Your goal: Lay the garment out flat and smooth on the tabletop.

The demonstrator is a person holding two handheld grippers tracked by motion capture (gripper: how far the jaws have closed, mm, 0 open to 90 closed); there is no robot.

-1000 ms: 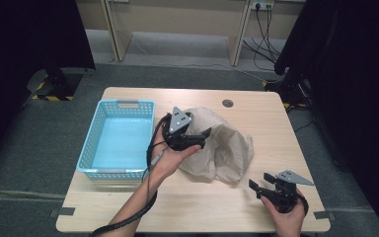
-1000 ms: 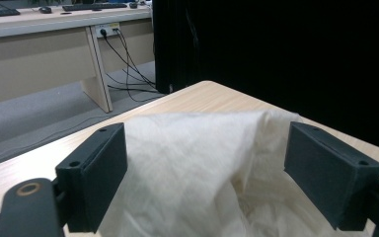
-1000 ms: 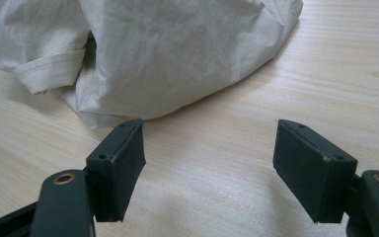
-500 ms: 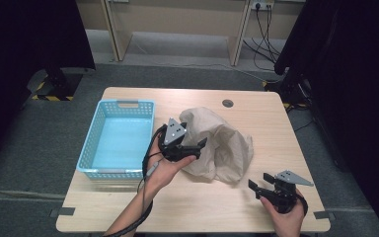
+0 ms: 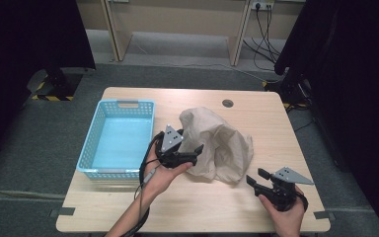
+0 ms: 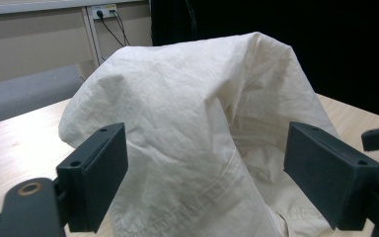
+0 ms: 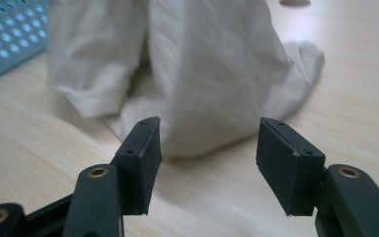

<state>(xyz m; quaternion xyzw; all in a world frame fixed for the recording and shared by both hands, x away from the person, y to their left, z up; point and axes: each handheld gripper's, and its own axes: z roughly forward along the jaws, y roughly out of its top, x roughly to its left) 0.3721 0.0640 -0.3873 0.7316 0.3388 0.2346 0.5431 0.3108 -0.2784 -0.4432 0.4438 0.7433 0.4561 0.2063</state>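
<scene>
facing the soft, light cloth heaped right of the basket, both the left gripper and right gripper, its jaws just narrowing, stand open and empty; pinching a hem fold looks best.

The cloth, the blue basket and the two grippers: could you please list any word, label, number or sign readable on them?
None can be read: the beige cloth is plain, the blue basket shows only perforated walls, and the left gripper and right gripper carry no legible marking.
</scene>
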